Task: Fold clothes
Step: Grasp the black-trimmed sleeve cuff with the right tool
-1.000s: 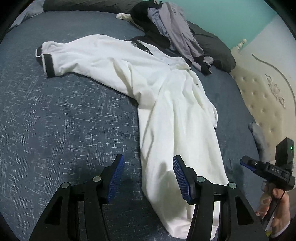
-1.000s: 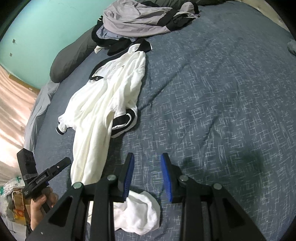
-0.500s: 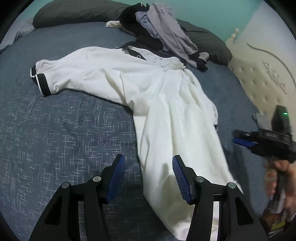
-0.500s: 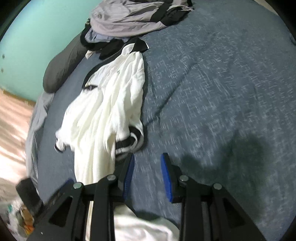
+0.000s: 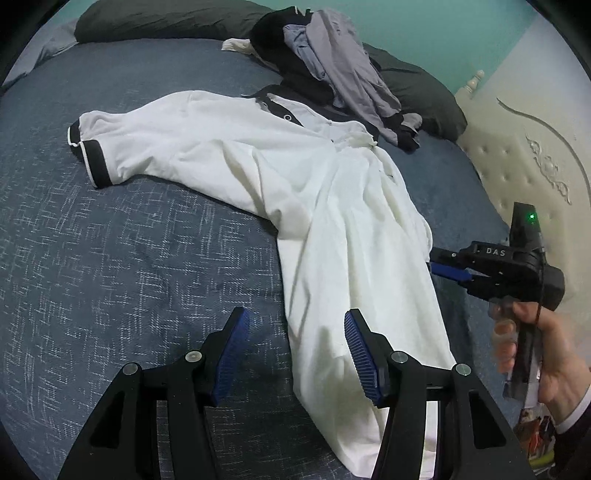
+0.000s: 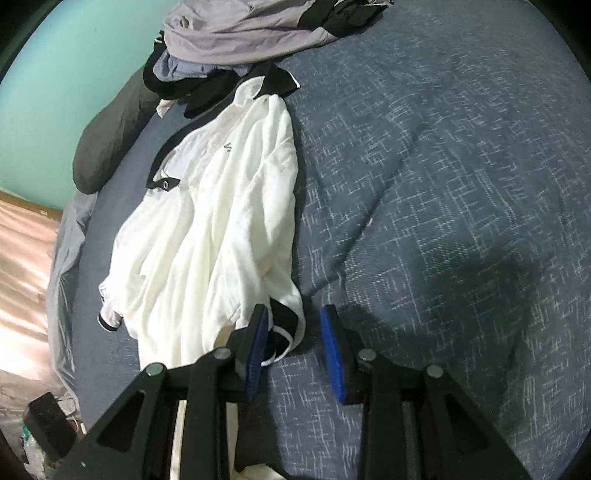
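A white polo shirt [image 5: 332, 206] with black trim lies crumpled across the centre of a blue bed [image 5: 110, 258]. The left tool [image 5: 293, 347] hovers spread over its hem, empty. The right tool [image 6: 295, 343], spread and empty, straddles a black sleeve cuff [image 6: 284, 325]; closing here might pinch only the cuff, bunching the cloth. "DAS" is printed on the right tool's body.

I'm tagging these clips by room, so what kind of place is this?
Most likely a bedroom. The white shirt lies on a bed with a blue bedspread, dark pillows sit at the far edge, and a tufted cream headboard stands alongside.
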`<state>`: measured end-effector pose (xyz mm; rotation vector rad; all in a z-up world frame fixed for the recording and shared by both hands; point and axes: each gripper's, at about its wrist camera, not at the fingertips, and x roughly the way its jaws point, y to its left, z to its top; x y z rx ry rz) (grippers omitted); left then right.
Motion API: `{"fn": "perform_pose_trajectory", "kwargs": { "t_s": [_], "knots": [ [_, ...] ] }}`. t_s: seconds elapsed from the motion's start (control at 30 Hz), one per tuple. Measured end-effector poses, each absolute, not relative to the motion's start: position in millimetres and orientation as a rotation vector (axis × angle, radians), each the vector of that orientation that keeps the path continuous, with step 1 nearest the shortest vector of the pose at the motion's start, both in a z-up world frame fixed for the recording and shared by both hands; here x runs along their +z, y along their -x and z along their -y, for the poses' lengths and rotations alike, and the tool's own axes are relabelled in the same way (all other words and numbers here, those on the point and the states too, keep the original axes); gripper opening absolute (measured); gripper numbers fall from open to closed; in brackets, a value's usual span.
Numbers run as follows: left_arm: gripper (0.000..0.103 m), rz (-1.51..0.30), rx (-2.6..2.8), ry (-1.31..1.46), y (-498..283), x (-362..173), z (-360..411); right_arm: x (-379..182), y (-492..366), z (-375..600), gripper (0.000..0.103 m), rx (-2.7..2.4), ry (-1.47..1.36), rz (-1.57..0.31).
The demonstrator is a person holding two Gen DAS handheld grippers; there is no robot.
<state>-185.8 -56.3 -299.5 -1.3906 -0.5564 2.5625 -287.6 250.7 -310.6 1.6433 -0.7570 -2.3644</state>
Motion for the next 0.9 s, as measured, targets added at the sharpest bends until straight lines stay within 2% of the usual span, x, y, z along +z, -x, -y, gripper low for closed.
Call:
{"fn": "perform_pose_trajectory", "kwargs": {
  "t_s": [0.23, 0.3, 0.37, 0.77, 0.9],
  "knots": [
    [0.058, 0.595, 2.562, 1.392, 187.3, -300.2, 63.3, -307.1, 292.0, -235.6, 0.03, -2.334, -1.576, 0.757],
    [0.058, 0.599, 2.562, 1.395, 187.5, -300.8, 64.0, -304.4, 294.5, -226.5, 0.029, -2.329, -1.563, 0.717],
    [0.058, 0.595, 2.563, 1.393, 187.0, -300.5, 64.0, -301.6, 297.0, -215.7, 0.021, -2.325, -1.54, 0.676],
    [0.058, 0.64, 2.56, 1.396, 186.7, -301.6, 70.2, -295.8, 298.7, -154.0, 0.019, -2.161, -1.479, 0.467],
    [0.058, 0.646, 2.557, 1.394, 186.5, -300.6, 70.9, -288.3, 288.4, -186.3, 0.021, -2.238, -1.451, 0.593]
  ]
}}
